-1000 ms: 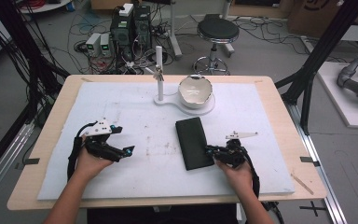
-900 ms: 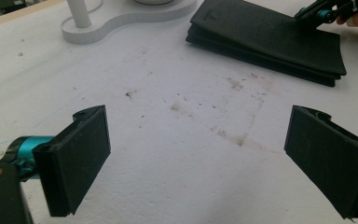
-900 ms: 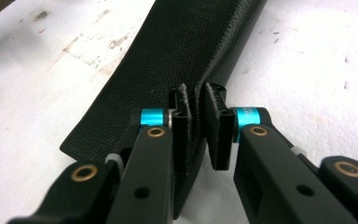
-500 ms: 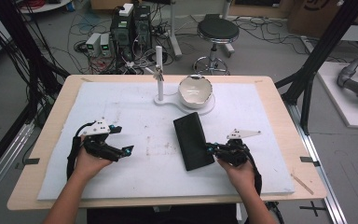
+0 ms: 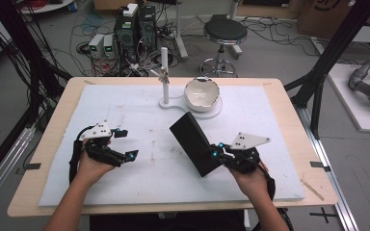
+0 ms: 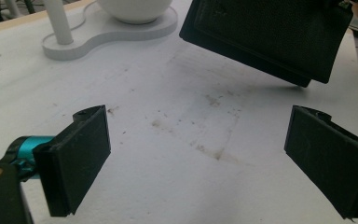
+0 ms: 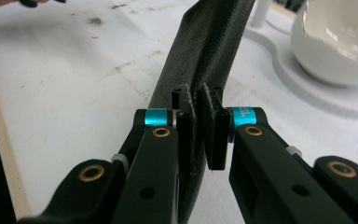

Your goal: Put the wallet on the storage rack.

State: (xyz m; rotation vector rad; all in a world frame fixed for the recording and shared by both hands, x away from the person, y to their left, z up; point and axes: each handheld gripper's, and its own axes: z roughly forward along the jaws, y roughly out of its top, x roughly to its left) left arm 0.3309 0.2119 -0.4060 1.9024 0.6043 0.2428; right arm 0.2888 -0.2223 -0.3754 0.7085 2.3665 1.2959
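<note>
A flat black case (image 5: 192, 142) hangs tilted above the white mat, its near edge pinched by my right gripper (image 5: 215, 153), which is shut on it. In the right gripper view both pads clamp the case's thin edge (image 7: 214, 42) at the right gripper (image 7: 198, 126). My left gripper (image 5: 126, 143) rests at the left of the mat, open, with nothing between its jaws. From the left gripper (image 6: 200, 163) I see bare mat between the pads and the lifted case (image 6: 270, 32) farther off.
A white bowl (image 5: 202, 94) sits on a white base with an upright post (image 5: 165, 72) at the back middle of the mat. The mat's near right corner (image 5: 289, 192) is bare. Cables, a stool and computers stand beyond the table.
The right gripper has risen with the black case, which left the mat and turned to a slant. The left gripper has stayed put.
</note>
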